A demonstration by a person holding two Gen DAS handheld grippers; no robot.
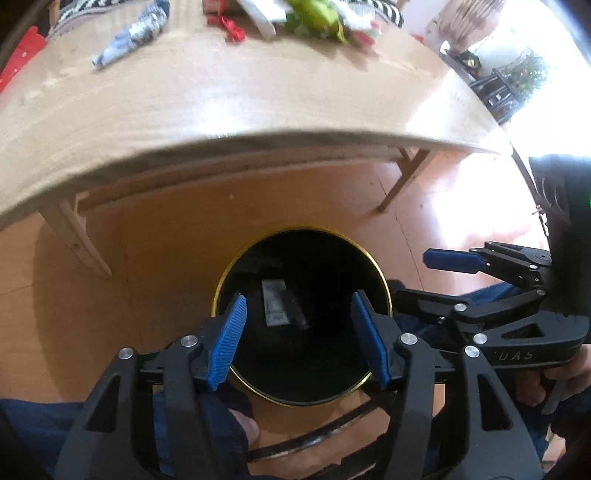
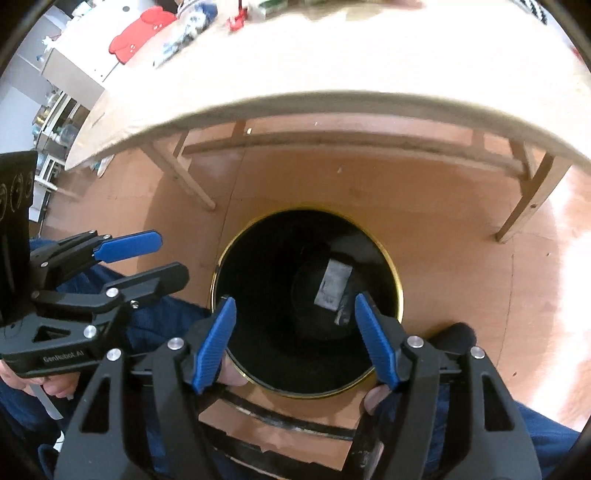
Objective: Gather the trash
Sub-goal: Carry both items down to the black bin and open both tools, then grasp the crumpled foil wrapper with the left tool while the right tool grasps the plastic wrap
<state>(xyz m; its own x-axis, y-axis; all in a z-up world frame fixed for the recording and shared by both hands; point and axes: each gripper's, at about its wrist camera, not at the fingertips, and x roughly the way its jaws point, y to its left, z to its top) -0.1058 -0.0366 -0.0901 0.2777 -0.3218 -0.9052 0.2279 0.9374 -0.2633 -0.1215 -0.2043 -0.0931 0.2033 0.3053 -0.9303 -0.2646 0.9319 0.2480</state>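
Hovering over the black bin point(image 1: 303, 317), left gripper point(image 1: 297, 338) has its jaws spread, nothing between the blue pads. Right gripper point(image 2: 295, 341) same: jaws apart, empty, above the bin's near rim. Both sit side by side over the bin mouth. Bin stands on the floor point(image 2: 461, 236) just in front of the table point(image 1: 221, 96); a pale wrapper point(image 2: 332, 282) lies flat on its bottom. Further out on the table: crumpled blue-silver wrapper point(image 1: 133, 33) near the far left edge, red scraps point(image 1: 231, 27) and green packaging point(image 1: 317, 16) along the far edge.
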